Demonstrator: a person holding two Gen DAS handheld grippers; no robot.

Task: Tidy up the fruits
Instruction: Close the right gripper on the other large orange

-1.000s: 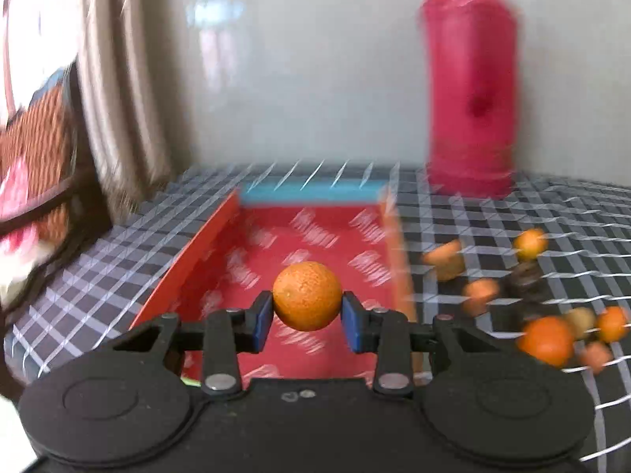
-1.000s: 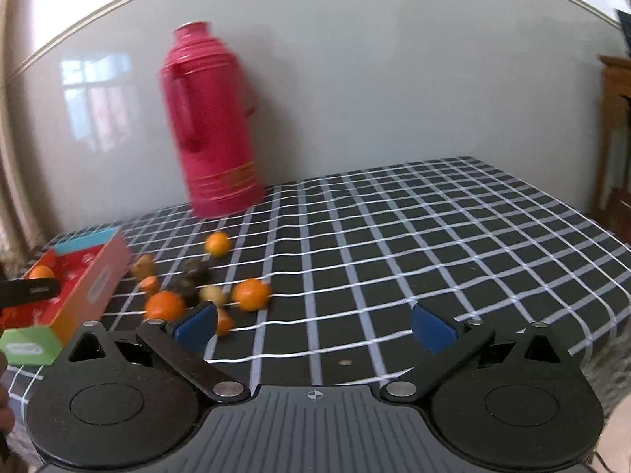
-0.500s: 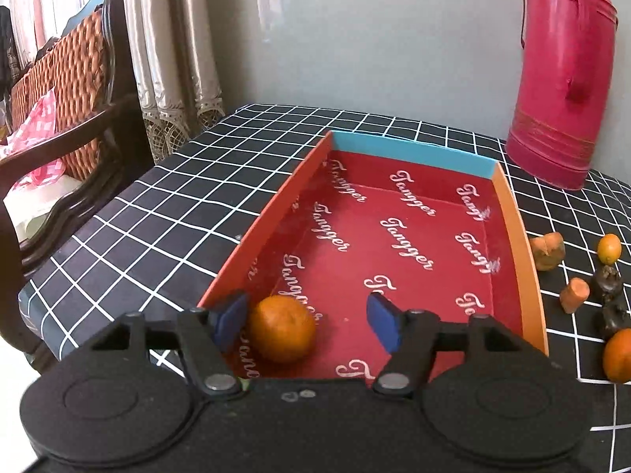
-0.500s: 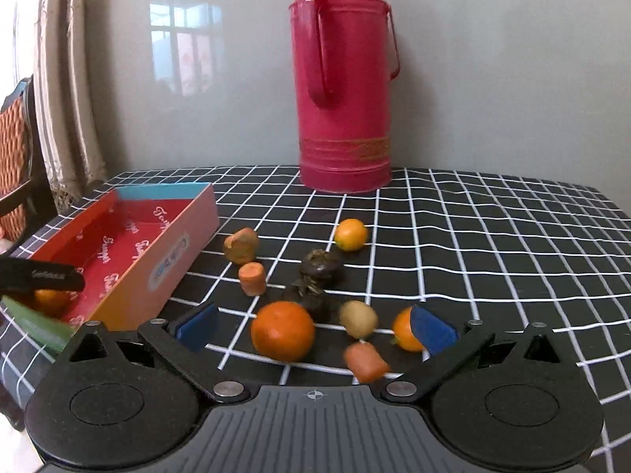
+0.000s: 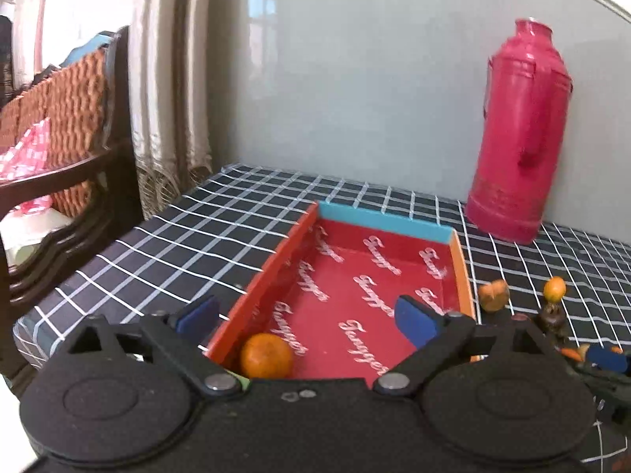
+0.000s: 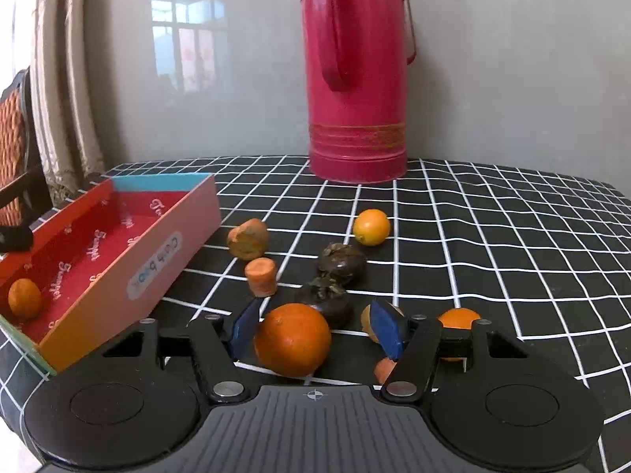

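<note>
Now that my left gripper (image 5: 305,315) has let go, the small round orange mandarin (image 5: 267,355) that sat clamped between its blue pads a second ago lies loose in the near left corner of the shallow red cardboard box (image 5: 460,276), low in the left wrist view. Those jaws are opening wide, nothing pressed between them, and the tool has drawn back from the box, tilted downward.

My right gripper (image 6: 317,331), which was spread wide over bare cloth a second ago, now sits low in its frame, angled down at the fruit pile. Its jaws are closing around the large round orange (image 6: 292,339); the left pad looks just at the peel, the right pad stands clear, so no grip yet.

The orange rests on the black white-checked tablecloth (image 6: 493,236), its dimpled skin bright. Around it, mid-frame, lie two dark wrinkled fruits (image 6: 341,261), carrot-coloured chunks (image 6: 260,276) and a small yellow-orange citrus (image 6: 371,227). A tall pink thermos flask (image 6: 357,75) stands at upper centre.
</note>
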